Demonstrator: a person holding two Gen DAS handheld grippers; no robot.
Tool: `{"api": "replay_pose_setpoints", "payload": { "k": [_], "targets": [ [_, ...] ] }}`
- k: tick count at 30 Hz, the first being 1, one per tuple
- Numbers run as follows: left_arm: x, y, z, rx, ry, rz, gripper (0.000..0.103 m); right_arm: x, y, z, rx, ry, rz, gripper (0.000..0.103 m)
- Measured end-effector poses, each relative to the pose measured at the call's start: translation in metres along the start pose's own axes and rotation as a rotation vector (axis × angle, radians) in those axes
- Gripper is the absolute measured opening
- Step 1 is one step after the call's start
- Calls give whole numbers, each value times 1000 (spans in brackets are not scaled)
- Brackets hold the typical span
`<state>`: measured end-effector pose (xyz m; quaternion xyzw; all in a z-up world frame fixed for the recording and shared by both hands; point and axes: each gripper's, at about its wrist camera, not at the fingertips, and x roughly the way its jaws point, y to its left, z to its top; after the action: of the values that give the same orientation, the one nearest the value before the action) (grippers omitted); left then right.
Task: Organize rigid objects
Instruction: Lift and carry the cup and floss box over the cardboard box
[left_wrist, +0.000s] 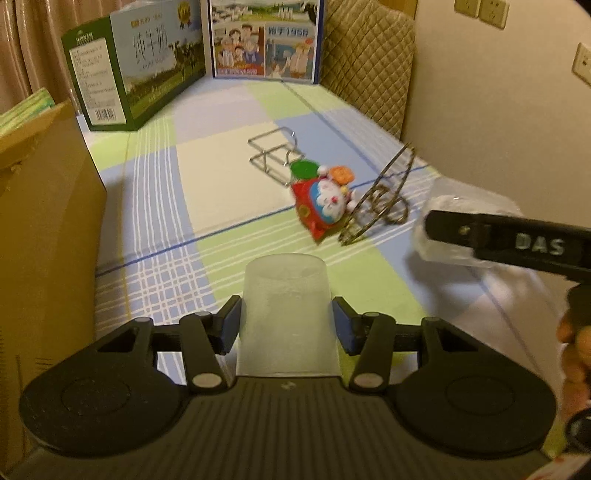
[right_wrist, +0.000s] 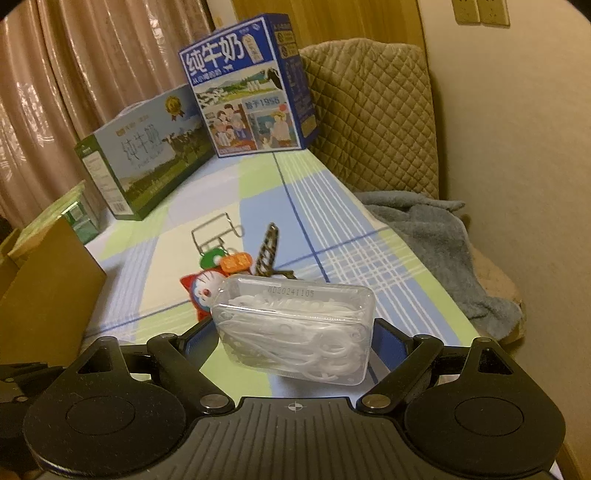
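- Two claws are loaded: the left claw (left_wrist: 286, 321) is clamped on a frosted cup (left_wrist: 286, 314), the right claw (right_wrist: 293, 339) on a clear box (right_wrist: 295, 328) of white plastic pieces.
- Both are held above the checked tabletop (left_wrist: 221, 177).
- Step, as I judge it: carrying.
- A toy (left_wrist: 325, 199) and two wire racks (left_wrist: 273, 155) lie ahead, unsorted.
- Next calls for a bare spot, perhaps the cardboard box (left_wrist: 44, 236), and a gentle set-down.

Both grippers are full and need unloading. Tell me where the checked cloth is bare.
Bare: the wide stretch of checked cloth between the cardboard box, the green milk carton and the wire rack; also the strip in front of the blue milk carton. Crowded: the wire rack, cartoon toy and scrolled wire stand cluster together mid-cloth.
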<state>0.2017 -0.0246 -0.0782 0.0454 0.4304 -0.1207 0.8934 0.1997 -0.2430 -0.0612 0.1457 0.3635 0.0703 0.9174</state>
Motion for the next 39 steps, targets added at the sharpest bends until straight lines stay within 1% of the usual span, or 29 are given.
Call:
{"api": "replay_pose_setpoints", "payload": {
  "k": [6, 10, 15, 21, 27, 31, 35, 39],
  "targets": [
    [-42, 0, 5, -26, -49, 2, 47, -30, 5, 9, 26, -12, 41, 85],
    [-75, 6, 6, -46, -92, 15, 47, -53, 19, 14, 13, -24, 75, 85],
    [-112, 23, 1, -75, -128, 44, 47, -78, 49, 17, -26, -34, 131, 85],
    [-155, 62, -10, -130, -162, 90, 47, -96, 95, 17, -89, -32, 196, 85],
    [-195, 105, -20, -165, -193, 155, 47, -101, 144, 17, -154, -11, 258, 85],
    [-215, 132, -24, -182, -204, 182, 47, -99, 174, 18, -189, 8, 295, 85],
    [-226, 159, -30, -181, -200, 217, 47, -93, 201, 20, -224, 23, 325, 85],
    [-229, 188, -33, -196, -188, 240, 47, -79, 231, 22, -258, 47, 353, 85]
  ]
}}
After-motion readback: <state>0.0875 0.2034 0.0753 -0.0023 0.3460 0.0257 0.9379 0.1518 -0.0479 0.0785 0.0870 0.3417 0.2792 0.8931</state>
